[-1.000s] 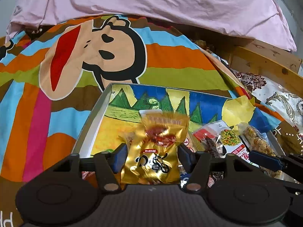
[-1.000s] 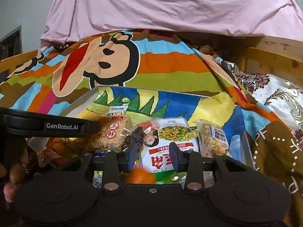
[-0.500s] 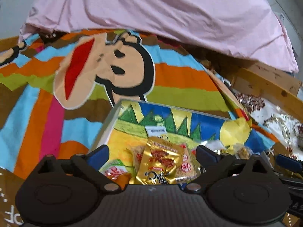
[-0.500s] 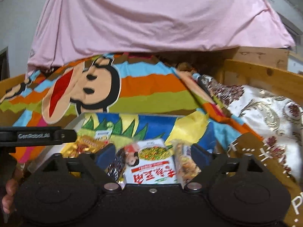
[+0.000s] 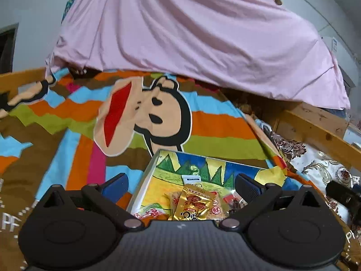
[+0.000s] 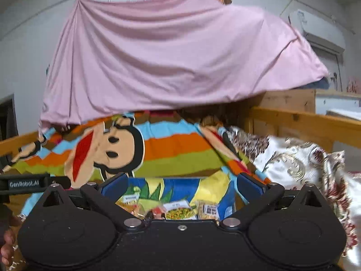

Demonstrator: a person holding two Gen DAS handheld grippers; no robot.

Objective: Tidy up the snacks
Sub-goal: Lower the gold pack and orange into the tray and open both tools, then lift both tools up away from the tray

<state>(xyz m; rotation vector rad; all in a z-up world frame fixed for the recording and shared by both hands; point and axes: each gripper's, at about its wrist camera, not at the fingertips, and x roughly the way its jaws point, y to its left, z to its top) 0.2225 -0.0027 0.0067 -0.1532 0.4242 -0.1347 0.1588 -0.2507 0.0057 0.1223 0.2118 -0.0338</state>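
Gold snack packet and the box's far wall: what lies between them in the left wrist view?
A white-labelled packet lies between the gold snack packet and the box's far wall.

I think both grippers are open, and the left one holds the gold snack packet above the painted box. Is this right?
Not quite. In the left wrist view the left gripper is open and holds nothing; the gold snack packet lies inside the painted box, on other snacks. The right gripper is open too.
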